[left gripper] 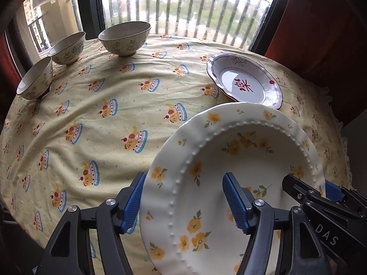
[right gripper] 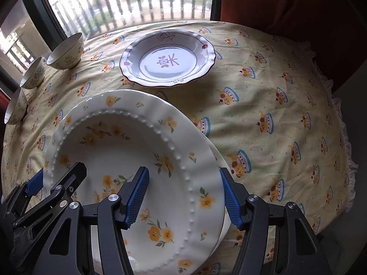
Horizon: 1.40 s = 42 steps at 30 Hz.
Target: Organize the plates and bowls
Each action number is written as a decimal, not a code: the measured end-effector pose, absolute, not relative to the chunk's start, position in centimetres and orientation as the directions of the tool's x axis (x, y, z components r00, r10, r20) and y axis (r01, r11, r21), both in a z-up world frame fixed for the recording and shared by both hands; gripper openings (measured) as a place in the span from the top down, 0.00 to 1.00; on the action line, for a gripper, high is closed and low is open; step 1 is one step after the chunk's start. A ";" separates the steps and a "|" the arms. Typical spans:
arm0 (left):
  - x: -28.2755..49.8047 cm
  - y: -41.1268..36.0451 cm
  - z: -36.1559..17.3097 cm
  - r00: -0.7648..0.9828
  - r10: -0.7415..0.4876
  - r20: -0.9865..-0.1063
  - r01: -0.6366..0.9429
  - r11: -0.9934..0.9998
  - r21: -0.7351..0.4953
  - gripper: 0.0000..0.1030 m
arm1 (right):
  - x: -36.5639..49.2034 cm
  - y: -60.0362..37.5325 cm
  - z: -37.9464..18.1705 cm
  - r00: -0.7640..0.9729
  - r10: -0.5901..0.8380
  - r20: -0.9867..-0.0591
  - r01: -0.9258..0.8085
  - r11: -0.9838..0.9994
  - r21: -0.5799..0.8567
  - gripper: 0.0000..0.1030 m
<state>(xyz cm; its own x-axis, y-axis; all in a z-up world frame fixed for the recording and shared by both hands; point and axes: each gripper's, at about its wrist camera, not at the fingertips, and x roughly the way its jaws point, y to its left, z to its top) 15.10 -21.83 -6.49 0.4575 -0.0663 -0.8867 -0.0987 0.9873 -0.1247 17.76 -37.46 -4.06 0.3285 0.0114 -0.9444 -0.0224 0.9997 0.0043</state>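
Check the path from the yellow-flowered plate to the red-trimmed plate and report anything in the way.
Nothing visible blocks it. Only bare tablecloth lies between the flowered plate and the red-trimmed plate; the three bowls stand off to the left.

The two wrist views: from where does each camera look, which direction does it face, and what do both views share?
Left wrist: sits behind the left gripper, facing the window across the table; its fingers straddle the yellow-flowered plate's left rim; the right gripper shows too.
Right wrist: sits behind the right gripper, facing the window; straddles that plate's right rim; the left gripper shows.
Shared: the plate, red-patterned plate, three bowls.
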 end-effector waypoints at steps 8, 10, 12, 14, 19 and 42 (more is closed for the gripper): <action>15.2 -25.2 -7.4 0.421 -0.096 -0.902 -0.047 0.991 -0.127 0.34 | 17.9 -40.9 -4.4 0.322 -0.015 -0.947 0.009 1.000 -0.013 0.36; 15.2 -25.9 -7.7 0.408 -0.103 -0.907 -0.035 0.991 -0.129 0.34 | 17.9 -41.7 -4.6 0.318 -0.021 -0.948 0.019 1.000 -0.016 0.36; 15.3 -26.5 -8.1 0.395 -0.110 -0.912 -0.027 0.991 -0.131 0.34 | 18.0 -42.4 -4.8 0.313 -0.027 -0.949 0.027 0.999 -0.019 0.36; 15.4 -26.9 -8.5 0.377 -0.117 -0.919 -0.023 0.990 -0.136 0.34 | 18.1 -42.8 -5.0 0.307 -0.033 -0.951 0.031 0.999 -0.024 0.36; 15.5 -27.3 -9.4 0.340 -0.142 -0.929 -0.037 0.986 -0.164 0.34 | 18.4 -43.4 -5.2 0.303 -0.046 -0.952 0.022 0.999 -0.041 0.36; 15.8 -27.4 -9.2 0.347 -0.028 -0.937 -0.080 0.995 -0.059 0.23 | 18.6 -42.0 -7.2 0.312 -0.024 -0.950 -0.039 0.999 -0.038 0.36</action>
